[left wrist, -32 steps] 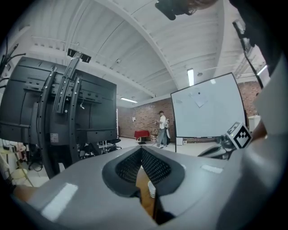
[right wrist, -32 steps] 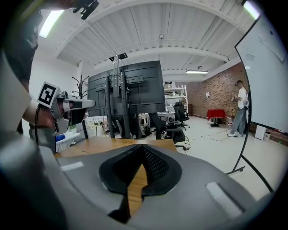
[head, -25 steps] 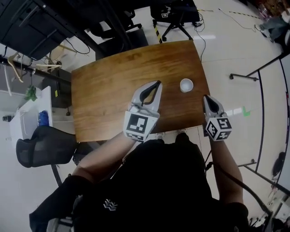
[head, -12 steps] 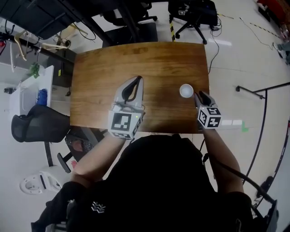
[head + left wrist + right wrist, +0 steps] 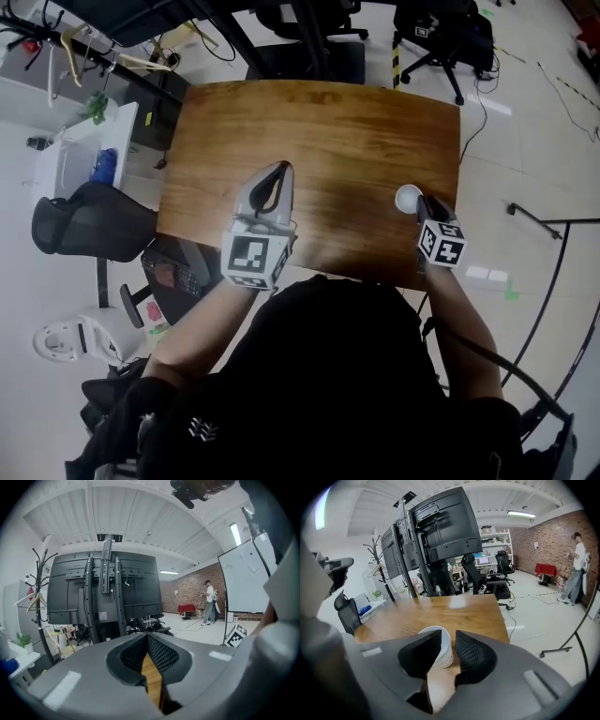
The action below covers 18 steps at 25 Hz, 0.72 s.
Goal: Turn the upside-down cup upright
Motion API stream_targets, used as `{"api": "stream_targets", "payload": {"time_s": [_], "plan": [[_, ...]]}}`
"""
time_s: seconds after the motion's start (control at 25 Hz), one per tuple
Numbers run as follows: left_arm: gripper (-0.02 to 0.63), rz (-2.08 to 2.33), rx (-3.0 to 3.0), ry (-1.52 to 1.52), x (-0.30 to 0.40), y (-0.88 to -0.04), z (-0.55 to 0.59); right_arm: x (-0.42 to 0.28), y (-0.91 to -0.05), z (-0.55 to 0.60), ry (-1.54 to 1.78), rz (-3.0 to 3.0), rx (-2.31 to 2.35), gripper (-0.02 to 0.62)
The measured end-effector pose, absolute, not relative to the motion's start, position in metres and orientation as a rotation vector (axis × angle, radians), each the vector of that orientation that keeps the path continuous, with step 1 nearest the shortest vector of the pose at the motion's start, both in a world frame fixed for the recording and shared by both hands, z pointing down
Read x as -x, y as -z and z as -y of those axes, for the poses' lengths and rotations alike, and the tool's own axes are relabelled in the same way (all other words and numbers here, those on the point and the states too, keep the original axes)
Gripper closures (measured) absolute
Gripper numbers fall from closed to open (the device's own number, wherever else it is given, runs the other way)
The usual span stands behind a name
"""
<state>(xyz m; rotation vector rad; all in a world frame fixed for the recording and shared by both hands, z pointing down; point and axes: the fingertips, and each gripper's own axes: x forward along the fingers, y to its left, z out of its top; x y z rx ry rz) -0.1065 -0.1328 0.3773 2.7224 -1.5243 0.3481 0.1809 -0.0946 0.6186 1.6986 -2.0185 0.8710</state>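
A white paper cup [image 5: 408, 199] stands near the right edge of the wooden table [image 5: 319, 131]. In the right gripper view the cup [image 5: 443, 645] sits just ahead of the fingertips and partly in the gap, its left side hidden by the left jaw. I cannot tell which end of it faces up. My right gripper [image 5: 427, 202] [image 5: 448, 639] reaches it from the near side; its jaws stand apart and are closing, with no pad pressing the cup. My left gripper [image 5: 280, 170] [image 5: 147, 635] hovers over the table's middle front, shut and empty.
Office chairs [image 5: 309, 37] and dark monitor stands [image 5: 436, 531] lie beyond the table's far edge. A black chair [image 5: 89, 230] and a white side table [image 5: 70, 155] are to the left. The table's right edge [image 5: 457, 169] is close to the cup.
My right gripper has come down and forward from beside the table's front corner up to the cup, and its jaws have parted. My left gripper has drifted left, away from the cup.
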Motion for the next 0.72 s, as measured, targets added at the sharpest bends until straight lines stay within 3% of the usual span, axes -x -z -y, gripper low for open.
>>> {"api": "stream_targets", "payload": {"time_s": [0.16, 0.56, 0.72], "plan": [[0.606, 1.549, -2.72, -0.337, 0.11, -0.371, 0.134, -0.184, -0.624, 0.095, -0.889, 1.999, -1.705, 0.532], [0.606, 1.567, -2.708, -0.345, 0.112, -0.372, 0.133, -0.177, -0.638, 0.095, -0.98, 1.995, -1.636, 0.54], [0.606, 1.571, -2.701, -0.368, 0.118, -0.373, 0.131, -0.181, -0.631, 0.095, -0.862, 1.975, -1.651, 0.571]]}}
